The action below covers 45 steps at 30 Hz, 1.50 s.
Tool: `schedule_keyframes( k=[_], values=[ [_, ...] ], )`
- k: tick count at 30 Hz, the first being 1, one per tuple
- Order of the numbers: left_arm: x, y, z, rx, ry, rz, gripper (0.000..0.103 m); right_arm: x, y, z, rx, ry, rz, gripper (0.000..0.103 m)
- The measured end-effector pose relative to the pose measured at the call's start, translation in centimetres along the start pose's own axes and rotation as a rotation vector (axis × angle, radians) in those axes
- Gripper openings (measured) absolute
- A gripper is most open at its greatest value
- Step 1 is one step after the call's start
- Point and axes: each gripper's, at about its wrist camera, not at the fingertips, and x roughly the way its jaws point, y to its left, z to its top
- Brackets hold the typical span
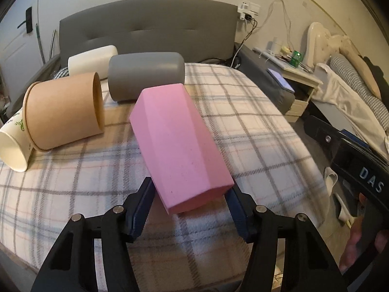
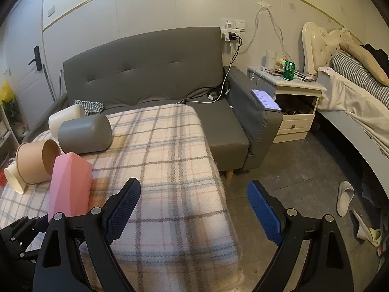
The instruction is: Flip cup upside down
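Note:
A pink faceted cup (image 1: 177, 143) lies on its side on the plaid blanket (image 1: 243, 121), its near end between my left gripper's (image 1: 190, 194) blue pads. The jaws stand closed against that end. It also shows in the right wrist view (image 2: 69, 185), with the left gripper (image 2: 29, 223) at its near end. A grey cup (image 1: 143, 75), a brown paper cup (image 1: 63, 114), a white cup (image 1: 92, 59) and a printed paper cup (image 1: 13, 146) lie on their sides behind it. My right gripper (image 2: 194, 209) is open and empty over the blanket's right edge.
A grey sofa (image 2: 150, 73) stands behind the blanket. A phone (image 2: 266, 99) rests on its armrest. A nightstand (image 2: 291, 97) with a green can (image 2: 289, 70) stands to the right, then a bed (image 2: 352, 102). Slippers (image 2: 344, 199) lie on the floor.

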Motion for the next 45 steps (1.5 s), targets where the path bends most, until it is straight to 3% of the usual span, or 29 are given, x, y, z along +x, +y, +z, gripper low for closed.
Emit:
schedule_keyframes(
  k=[9, 14, 23, 31, 38, 45],
  values=[
    [-2.6, 0.8, 1.2, 0.089, -0.044, 0.025, 0.059, 0.1, 0.5, -0.1, -0.006, 0.012, 0.012, 0.090],
    [-3.8, 2.0, 2.7, 0.073, -0.056, 0.030, 0.057, 0.2, 1.1, -0.2, -0.025, 0.018, 0.022, 0.090],
    [-4.7, 3.7, 3.6, 0.018, 0.019, -0.009, 0.057, 0.0, 1.7, -0.3, -0.033, 0.013, 0.037, 0.090],
    [-4.2, 4.2, 5.6, 0.038, 0.017, -0.001, 0.055, -0.3, 2.8, -0.2, -0.070, -0.010, 0.056, 0.090],
    [-4.7, 4.4, 4.3, 0.063, 0.008, -0.009, 0.055, -0.3, 2.5, -0.1, -0.060, -0.012, 0.050, 0.090],
    [-4.8, 5.2, 2.2, 0.052, 0.049, -0.004, 0.055, -0.4, 2.9, 0.0, -0.064, -0.011, 0.057, 0.090]
  ],
)
